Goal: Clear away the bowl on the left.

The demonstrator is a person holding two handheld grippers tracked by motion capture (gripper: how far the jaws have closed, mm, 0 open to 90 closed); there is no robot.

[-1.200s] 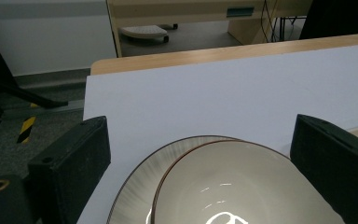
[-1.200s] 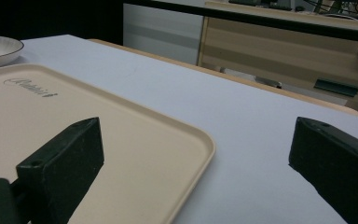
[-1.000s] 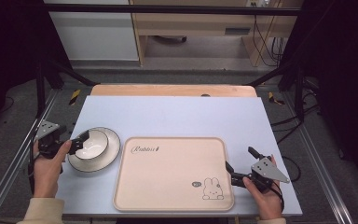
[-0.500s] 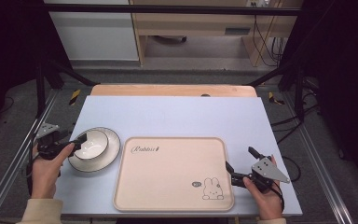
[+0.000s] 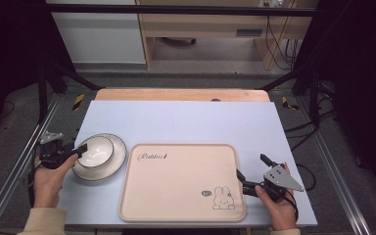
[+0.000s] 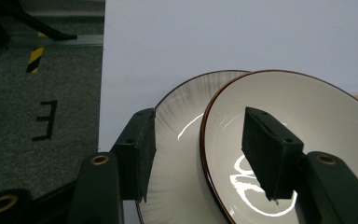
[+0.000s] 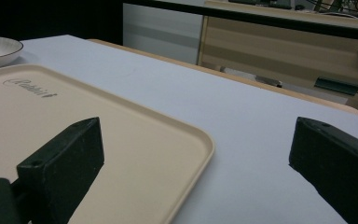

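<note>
Left claw jaws spread, straddling brown-rimmed white bowl rim, lower right; ribbed plate beneath. Right claw spread wide.

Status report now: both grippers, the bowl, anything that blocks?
Left gripper open, jaws astride the bowl rim, one inside, one outside. Bowl sits on the plate. Right gripper open, at the tray edge. Nothing seen blocking.

We count one bowl and one plate at nine o'clock on the single pale blue table, one beige tray at six o'clock, and two grippers: left and right.
</note>
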